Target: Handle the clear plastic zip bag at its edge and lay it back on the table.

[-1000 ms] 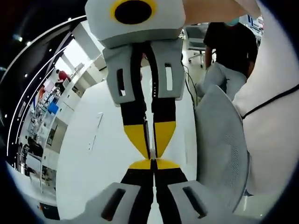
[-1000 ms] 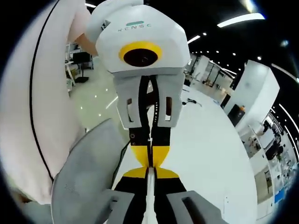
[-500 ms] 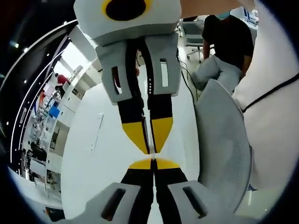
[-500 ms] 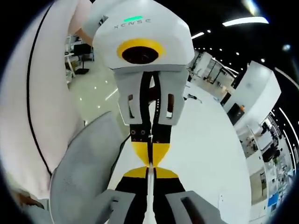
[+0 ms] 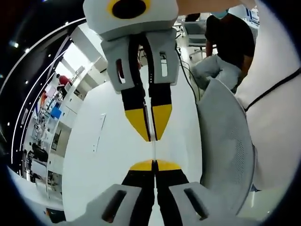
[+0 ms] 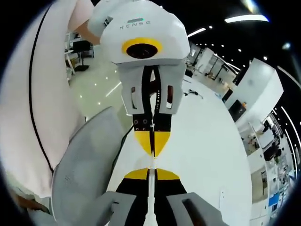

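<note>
Left gripper view: left gripper (image 5: 154, 163), fingers closed on clear zip bag (image 5: 153, 149) edge; right gripper (image 5: 150, 136) opposite, likewise clamped, above white tabletop (image 5: 108, 160); grey chair (image 5: 225, 146) beside.

I see my left gripper (image 5: 154, 165) with its yellow-tipped jaws pressed flat together, rising from the bottom of the left gripper view. Facing it tip to tip, with a small gap between, is my right gripper (image 5: 152, 137), jaws likewise closed (a thin clear edge runs between both pairs). The right gripper view mirrors this: right gripper (image 6: 151, 174) below, left gripper (image 6: 153, 152) above.
</note>
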Demonstrator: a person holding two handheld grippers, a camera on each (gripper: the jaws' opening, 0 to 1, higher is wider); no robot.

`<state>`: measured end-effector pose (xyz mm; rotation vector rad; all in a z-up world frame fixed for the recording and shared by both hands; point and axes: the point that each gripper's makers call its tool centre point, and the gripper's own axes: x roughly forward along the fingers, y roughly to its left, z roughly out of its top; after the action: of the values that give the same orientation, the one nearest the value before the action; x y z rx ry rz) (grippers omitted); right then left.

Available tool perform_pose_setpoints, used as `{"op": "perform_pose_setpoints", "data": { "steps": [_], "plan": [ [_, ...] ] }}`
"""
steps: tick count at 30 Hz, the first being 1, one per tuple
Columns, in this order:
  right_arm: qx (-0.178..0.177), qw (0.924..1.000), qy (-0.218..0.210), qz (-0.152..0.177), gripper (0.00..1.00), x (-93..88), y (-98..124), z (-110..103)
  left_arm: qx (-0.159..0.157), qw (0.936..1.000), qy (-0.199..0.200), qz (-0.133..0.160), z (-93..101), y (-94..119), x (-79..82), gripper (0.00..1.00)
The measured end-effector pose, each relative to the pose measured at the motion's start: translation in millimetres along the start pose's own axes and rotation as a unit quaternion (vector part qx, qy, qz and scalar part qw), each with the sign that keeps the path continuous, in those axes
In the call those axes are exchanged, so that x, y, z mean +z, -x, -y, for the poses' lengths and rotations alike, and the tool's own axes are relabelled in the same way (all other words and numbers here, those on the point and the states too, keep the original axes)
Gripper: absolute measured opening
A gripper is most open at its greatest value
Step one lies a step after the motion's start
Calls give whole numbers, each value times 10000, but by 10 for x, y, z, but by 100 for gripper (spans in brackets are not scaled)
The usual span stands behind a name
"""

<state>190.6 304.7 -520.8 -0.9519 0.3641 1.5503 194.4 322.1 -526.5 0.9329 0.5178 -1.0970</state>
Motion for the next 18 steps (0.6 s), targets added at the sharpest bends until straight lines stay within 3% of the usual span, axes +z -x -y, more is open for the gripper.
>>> {"op": "perform_pose_setpoints", "data": {
  "steps": [18],
  "plan": [
    [-56,9995,-284,-152,0,-246,225,-33,99,9996,-245,130,-43,11,83,0]
  ]
}}
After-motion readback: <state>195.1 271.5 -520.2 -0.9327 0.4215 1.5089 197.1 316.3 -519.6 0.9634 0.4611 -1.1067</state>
